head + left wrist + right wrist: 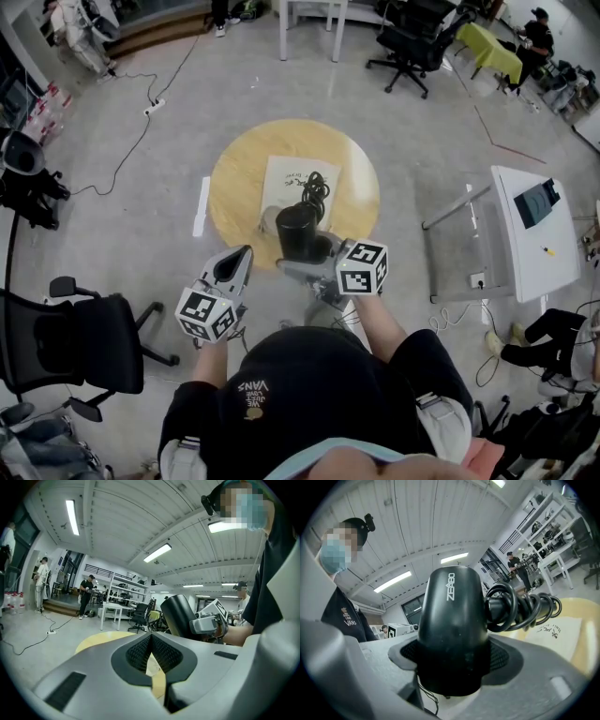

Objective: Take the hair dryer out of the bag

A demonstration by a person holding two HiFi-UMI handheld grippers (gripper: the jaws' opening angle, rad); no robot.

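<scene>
My right gripper [302, 262] is shut on the black hair dryer [299, 232], holding it above the near edge of the round wooden table [234, 178]. In the right gripper view the hair dryer [452, 620] fills the gap between the jaws, and its coiled black cord [525, 604] hangs off to the right. The flat white bag [291, 183] lies on the table beyond it; the bag [551, 630] also shows at the right of that view. My left gripper [236, 265] is shut and empty, to the left of the dryer. From the left gripper view the hair dryer [180, 616] shows at the right.
A black office chair [84, 342] stands at the left and a white desk [534, 234] at the right. Cables [141, 122] run across the floor at the left. Further chairs and people are at the far side of the room.
</scene>
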